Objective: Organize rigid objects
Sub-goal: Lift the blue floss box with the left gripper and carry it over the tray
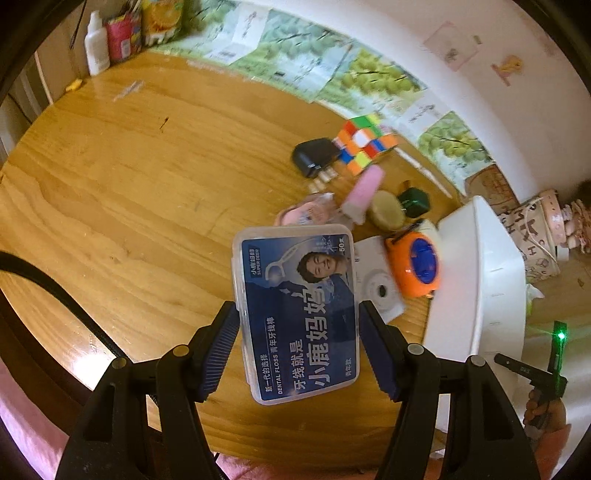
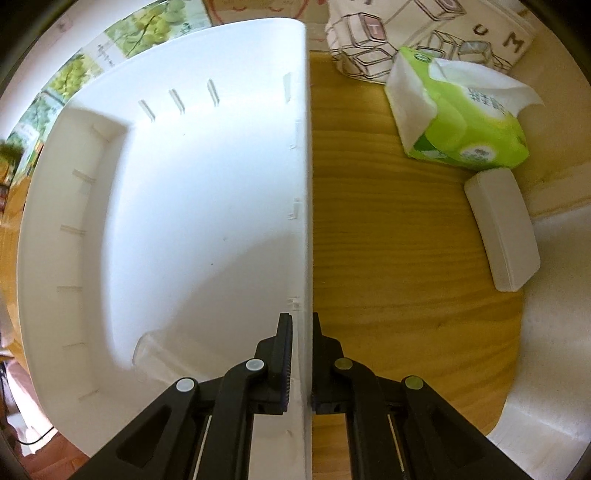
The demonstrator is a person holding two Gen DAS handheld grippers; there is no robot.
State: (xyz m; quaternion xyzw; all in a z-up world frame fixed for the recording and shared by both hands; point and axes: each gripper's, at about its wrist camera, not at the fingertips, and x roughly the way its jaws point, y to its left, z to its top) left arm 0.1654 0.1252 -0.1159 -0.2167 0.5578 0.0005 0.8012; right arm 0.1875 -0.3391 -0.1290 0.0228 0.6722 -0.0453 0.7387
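My left gripper (image 1: 299, 343) is shut on a clear dental floss box (image 1: 297, 314) with a blue label, held above the wooden table (image 1: 129, 192). Beyond it lie a colour cube (image 1: 364, 142), a black pouch (image 1: 316, 155), a pink tube (image 1: 364, 192), an orange tape measure (image 1: 415, 264) and a white camera (image 1: 378, 286). To the right stands the white plastic bin (image 1: 480, 280). My right gripper (image 2: 303, 332) points straight down, shut on the bin's right wall (image 2: 306, 184); the bin's inside (image 2: 184, 203) holds nothing.
A green tissue pack (image 2: 458, 114) and a white oblong case (image 2: 502, 229) lie on the table right of the bin. A patterned cloth bag (image 2: 424, 33) stands behind them. A white bottle (image 1: 96, 44) and snack packets (image 1: 144, 26) stand at the table's far left corner.
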